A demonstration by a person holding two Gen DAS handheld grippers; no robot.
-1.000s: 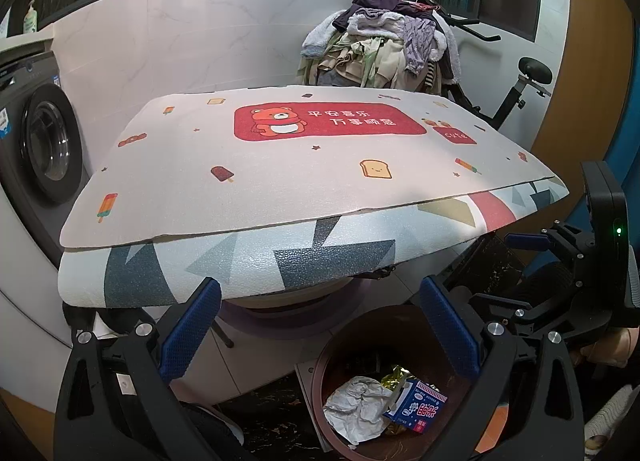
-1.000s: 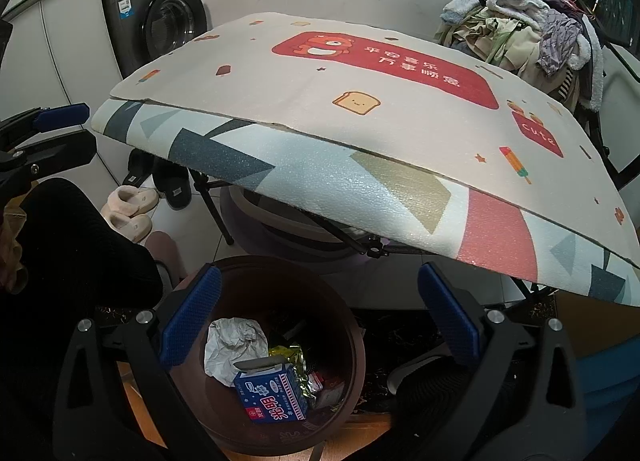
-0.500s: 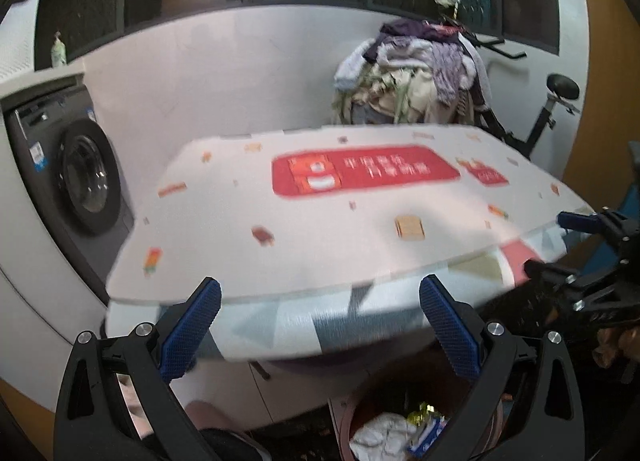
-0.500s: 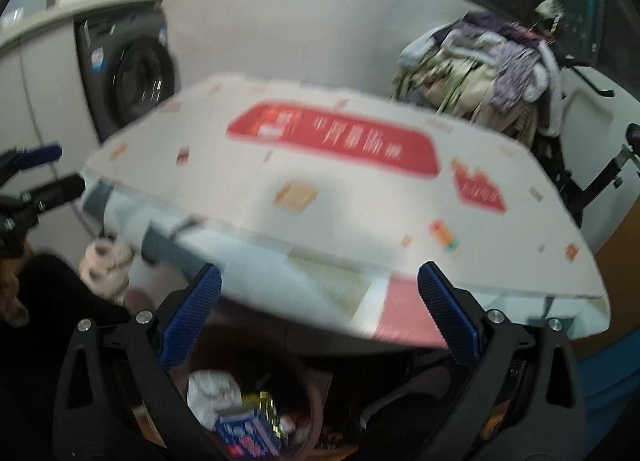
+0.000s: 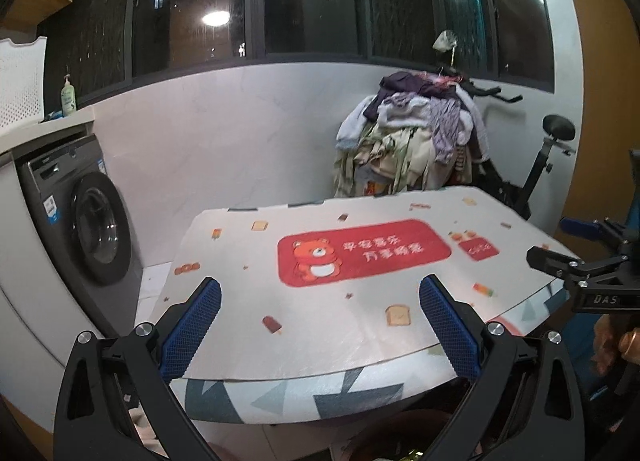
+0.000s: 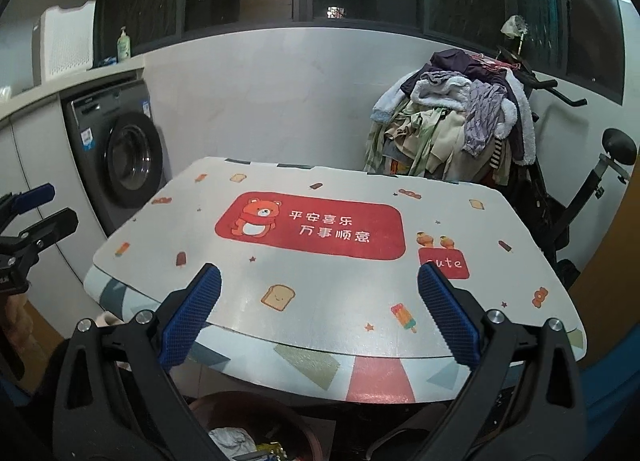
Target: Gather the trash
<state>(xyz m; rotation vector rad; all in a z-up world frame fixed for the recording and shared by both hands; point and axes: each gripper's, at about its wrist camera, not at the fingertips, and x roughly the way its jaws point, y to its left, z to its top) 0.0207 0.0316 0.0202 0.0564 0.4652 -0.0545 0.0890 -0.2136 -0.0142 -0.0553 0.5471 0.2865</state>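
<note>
1. Up front in the left wrist view, the left gripper (image 5: 320,325) hangs wide and empty above the printed mat (image 5: 352,301); the right gripper (image 5: 568,245) shows at 3 o'clock.
2. Meanwhile the right wrist view has the right gripper (image 6: 320,325) wide, empty, with the brown bin (image 6: 280,425) holding crumpled paper (image 6: 232,441) at 6 o'clock.

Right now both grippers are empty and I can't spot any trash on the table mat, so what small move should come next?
Probably hold both grippers apart and wait, or scan elsewhere. The left gripper and right gripper are open and hold nothing, the table mat shows only printed pictures, and crumpled paper already lies in the brown bin below.
</note>
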